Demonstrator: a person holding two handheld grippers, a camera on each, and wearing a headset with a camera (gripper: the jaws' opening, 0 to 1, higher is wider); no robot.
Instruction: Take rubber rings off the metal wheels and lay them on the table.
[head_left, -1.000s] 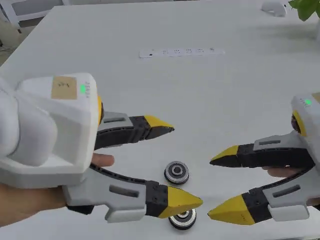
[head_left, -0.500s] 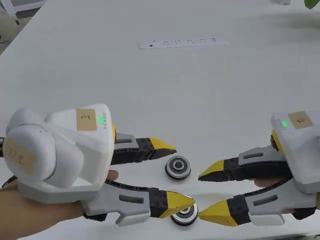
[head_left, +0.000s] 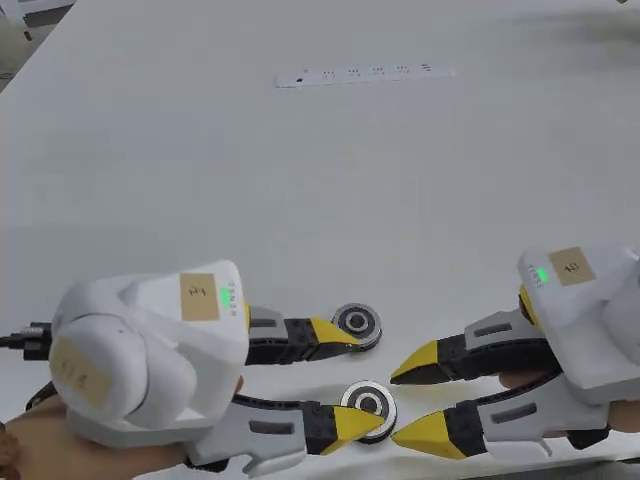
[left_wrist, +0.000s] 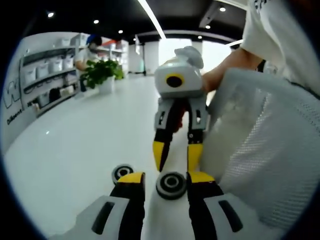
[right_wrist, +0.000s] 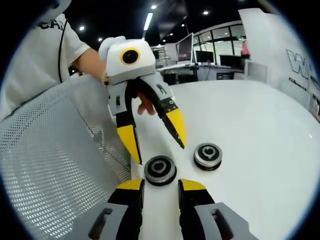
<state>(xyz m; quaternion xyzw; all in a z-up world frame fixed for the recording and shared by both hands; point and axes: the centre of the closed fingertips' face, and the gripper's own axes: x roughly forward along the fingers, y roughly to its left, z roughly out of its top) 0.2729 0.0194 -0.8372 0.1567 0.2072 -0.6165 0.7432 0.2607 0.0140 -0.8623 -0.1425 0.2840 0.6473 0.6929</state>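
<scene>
Two metal wheels with black rubber rings lie flat on the white table. The near wheel sits between the open jaws of my left gripper, close to the lower yellow tip. The far wheel lies just beyond the upper tip. My right gripper faces it from the right, open, tips just short of the near wheel. In the left gripper view the near wheel lies between my own tips, the other wheel to the left. In the right gripper view the near wheel lies just ahead of the right gripper, the far wheel beyond.
A white power strip lies across the far part of the table. A white mesh chair back stands beside the table's near edge, close behind both grippers. A potted plant stands at the far end.
Both grippers have dropped toward the table and closed in on the near wheel from either side. The left jaws now straddle it. The head camera has tilted down.
</scene>
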